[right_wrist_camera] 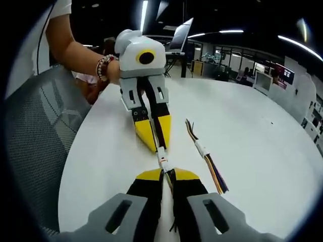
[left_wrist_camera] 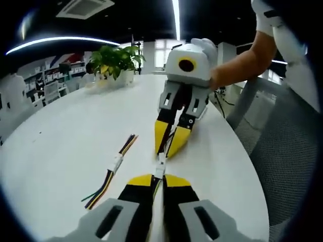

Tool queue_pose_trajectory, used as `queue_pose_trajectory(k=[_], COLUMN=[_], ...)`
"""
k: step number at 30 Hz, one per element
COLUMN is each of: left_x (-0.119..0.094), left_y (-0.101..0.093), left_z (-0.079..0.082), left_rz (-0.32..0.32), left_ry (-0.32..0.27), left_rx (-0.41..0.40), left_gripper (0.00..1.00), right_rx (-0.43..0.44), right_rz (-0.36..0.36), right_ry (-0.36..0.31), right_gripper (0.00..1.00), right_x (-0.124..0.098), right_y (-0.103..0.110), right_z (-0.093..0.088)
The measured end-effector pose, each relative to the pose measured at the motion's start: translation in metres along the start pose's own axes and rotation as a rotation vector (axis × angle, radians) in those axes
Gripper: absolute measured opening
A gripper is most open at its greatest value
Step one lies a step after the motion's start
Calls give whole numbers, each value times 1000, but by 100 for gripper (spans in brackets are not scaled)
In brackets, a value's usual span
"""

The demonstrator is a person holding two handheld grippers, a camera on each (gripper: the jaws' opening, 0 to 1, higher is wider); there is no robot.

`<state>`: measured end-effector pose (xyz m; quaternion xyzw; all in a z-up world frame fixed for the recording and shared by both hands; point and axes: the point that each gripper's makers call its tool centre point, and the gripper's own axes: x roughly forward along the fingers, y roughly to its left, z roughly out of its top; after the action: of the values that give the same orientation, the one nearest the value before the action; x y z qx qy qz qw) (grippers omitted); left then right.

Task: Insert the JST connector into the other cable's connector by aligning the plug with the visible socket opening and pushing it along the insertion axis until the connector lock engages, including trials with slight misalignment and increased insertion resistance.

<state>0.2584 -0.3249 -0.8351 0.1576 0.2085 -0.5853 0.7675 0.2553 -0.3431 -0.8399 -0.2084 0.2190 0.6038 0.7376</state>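
Left gripper (left_wrist_camera: 158, 180) was clamped tight on its cable, white JST connector (left_wrist_camera: 160, 168) poking out just past the tips, and the right gripper (right_wrist_camera: 168, 175) was pinched shut on the other cable, nose to nose over the white table (left_wrist_camera: 65, 151). A second, already mated cable (left_wrist_camera: 117, 164) lay beside them. I'd say keep both wrists dead in line and push straight, wiggling slightly if it binds, not forcing it.

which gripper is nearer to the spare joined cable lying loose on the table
Left, slightly. The spare cable lies just beside the left gripper; the right gripper faces it tip to tip, with the cable further off to its side.
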Motion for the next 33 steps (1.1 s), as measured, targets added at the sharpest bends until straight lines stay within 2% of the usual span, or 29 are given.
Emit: queue_pose_trajectory(k=[13, 20, 23, 26, 33], left_x=[3, 1, 1, 0, -1], left_y=[2, 2, 1, 2, 5], left_z=[4, 3, 1, 3, 3], left_rz=[22, 25, 19, 22, 24], left_ry=[-10, 1, 17, 6, 7], left_rx=[-40, -50, -31, -78, -98], left_gripper=[1, 0, 0, 0, 0], right_rx=[33, 29, 24, 31, 41], right_rz=[-20, -22, -17, -14, -19], right_ry=[-9, -5, -7, -17, -20], right_gripper=[3, 3, 3, 3, 2], right_x=[1, 2, 2, 2, 3], right_y=[-2, -1, 1, 1, -1], right_z=[4, 5, 6, 8, 9])
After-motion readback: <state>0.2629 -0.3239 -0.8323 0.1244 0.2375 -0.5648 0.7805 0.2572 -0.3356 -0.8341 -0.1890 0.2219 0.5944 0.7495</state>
